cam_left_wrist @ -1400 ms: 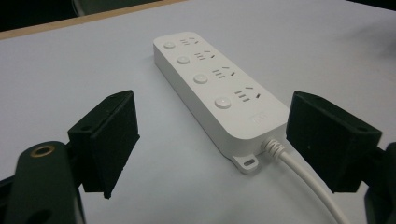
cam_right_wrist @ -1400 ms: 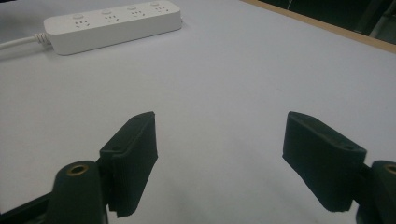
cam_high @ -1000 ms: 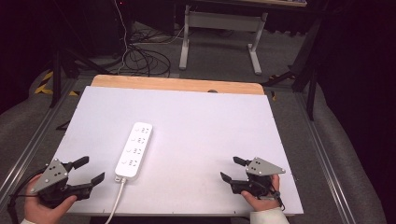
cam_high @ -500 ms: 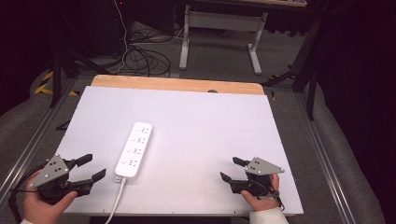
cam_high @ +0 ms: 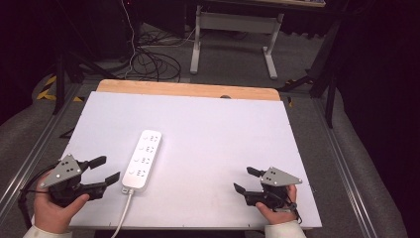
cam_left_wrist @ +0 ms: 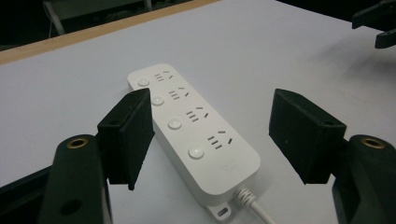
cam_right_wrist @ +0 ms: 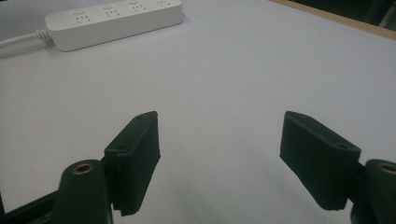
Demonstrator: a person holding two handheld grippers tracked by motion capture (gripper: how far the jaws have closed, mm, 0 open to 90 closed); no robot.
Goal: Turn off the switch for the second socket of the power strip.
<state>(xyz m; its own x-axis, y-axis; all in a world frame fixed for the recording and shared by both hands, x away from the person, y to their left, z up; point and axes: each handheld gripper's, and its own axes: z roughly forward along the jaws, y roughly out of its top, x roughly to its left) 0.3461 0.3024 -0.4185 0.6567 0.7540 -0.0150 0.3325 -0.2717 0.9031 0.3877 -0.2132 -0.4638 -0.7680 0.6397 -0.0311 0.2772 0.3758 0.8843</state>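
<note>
A long white plastic four-socket power strip (cam_high: pixel 142 160), with no readable brand or lettering, lies flat on the white table (cam_high: pixel 213 129) just beside the left gripper (cam_high: pixel 110 170), whose empty jaws have just narrowed yet stand apart, while the right gripper (cam_high: pixel 244 180) rests well apart, jaws spread and empty.

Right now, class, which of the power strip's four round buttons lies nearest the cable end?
The button beside the last socket on the power strip, right above where the white cable leaves; the other three sit farther along.
</note>
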